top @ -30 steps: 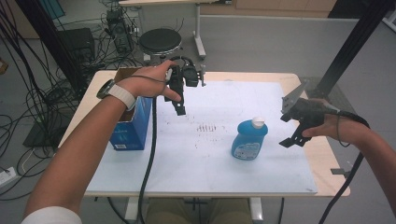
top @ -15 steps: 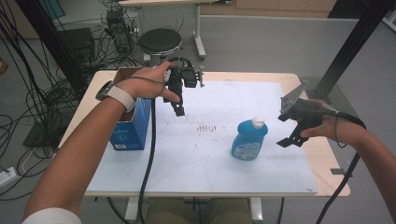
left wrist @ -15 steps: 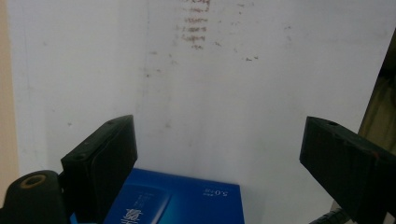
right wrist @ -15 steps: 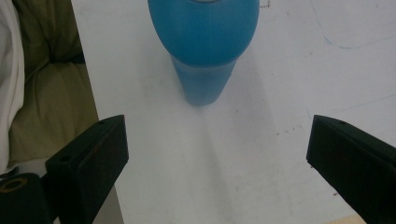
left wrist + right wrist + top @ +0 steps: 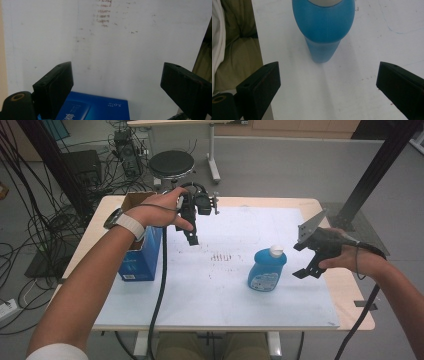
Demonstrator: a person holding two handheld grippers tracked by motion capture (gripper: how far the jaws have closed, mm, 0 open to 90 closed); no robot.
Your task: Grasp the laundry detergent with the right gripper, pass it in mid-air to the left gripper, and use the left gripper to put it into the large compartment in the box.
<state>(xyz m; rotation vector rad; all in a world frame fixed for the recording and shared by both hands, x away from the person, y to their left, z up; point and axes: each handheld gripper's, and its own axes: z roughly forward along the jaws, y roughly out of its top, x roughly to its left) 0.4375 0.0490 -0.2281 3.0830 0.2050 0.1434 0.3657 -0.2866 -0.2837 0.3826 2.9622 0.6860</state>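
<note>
The left gripper (image 5: 192, 239) is held above the table with its jaws wide apart and nothing between them; the blue box (image 5: 141, 256) stands below and just to its left, and in the left gripper view a corner of the box (image 5: 96, 108) is seen under the near jaw, with the white sheet (image 5: 125, 50) beyond. That hand is best kept where it is, out of the way, unless the box has to be steadied. Further right, the bottle (image 5: 267, 268) stands upright on the sheet, apart from the box. The right gripper (image 5: 305, 261) is held just right of the bottle, jaws wide and empty, not touching it. In the right gripper view the bottle (image 5: 323, 27) is seen straight ahead between and beyond the jaws, slightly toward the near jaw. The step in hand is judged to be a grasp of the bottle. It is done well if the gripper is brought in level, the body is centred between the pads, and the jaws are closed low on the wide part, since the top is rounded and may slip or tip.
</note>
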